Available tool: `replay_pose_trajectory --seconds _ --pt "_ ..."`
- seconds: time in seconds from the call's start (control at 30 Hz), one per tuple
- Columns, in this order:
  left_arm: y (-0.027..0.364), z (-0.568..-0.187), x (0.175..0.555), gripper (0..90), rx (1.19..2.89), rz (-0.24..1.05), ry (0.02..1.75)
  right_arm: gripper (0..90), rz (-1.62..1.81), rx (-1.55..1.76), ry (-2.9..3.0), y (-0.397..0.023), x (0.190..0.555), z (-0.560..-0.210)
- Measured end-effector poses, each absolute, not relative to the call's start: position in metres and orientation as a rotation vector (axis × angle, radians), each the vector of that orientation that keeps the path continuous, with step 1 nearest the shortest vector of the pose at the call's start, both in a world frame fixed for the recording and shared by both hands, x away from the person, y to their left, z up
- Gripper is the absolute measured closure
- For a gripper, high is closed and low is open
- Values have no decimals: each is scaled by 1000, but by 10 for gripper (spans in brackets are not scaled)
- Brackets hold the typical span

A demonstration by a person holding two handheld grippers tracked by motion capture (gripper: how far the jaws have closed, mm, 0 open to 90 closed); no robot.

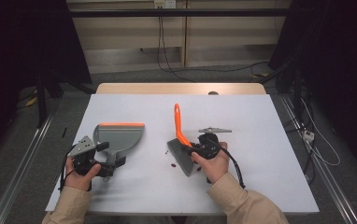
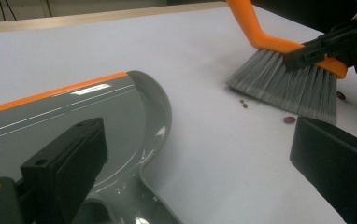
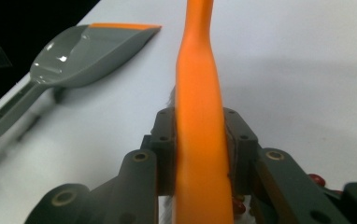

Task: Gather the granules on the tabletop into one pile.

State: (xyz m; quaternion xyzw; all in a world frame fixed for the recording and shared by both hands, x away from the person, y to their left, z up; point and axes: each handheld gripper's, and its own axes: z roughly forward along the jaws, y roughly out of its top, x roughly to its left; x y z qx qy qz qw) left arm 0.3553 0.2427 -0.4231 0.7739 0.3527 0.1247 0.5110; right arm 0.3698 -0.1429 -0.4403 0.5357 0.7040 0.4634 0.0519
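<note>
Table: wide white table top (image 1: pixel 260 177), front edge by the person, wooden strip along the far edge.
Open room: lots of bare white at the far side, at the right side and near the front edge; a bare strip between pan and brush.
Dustpan: grey plastic dustpan with an orange lip (image 1: pixel 119 136), lying flat on the left half, lip pointing to the far edge, well in from the left edge.
Inside the dustpan: shiny grey scoop (image 2: pixel 97 116), nothing to see in it.
Left gripper: black left gripper (image 1: pixel 103 161) at the dustpan's handle near the front left; in the left gripper view, jaws standing wide apart, one over the pan by its handle, the other over bare table; no squeeze to see.
Brush: hand brush with an orange handle and grey bristles (image 1: pixel 182 151), near the middle of the table, bristles down on the top, handle leaning away to the far edge.
Right gripper: black right gripper (image 3: pixel 200 149) closed tight on the orange handle, pads pressing both sides, just above the bristles.
Crumbs: small dark red bits (image 2: pixel 289 119) on the white top, right beside the bristles, well apart from the dustpan.
Hands: left hand (image 1: pixel 81 175) and right hand (image 1: pixel 214 163), each around its gripper, tan sleeves at the front edge.
</note>
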Motion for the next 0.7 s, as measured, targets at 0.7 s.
replay_pose_trajectory --seconds 0.7 --pt "245 -422 356 40 1853 299 852 710 1510 1624 2183 -80 382 -440"
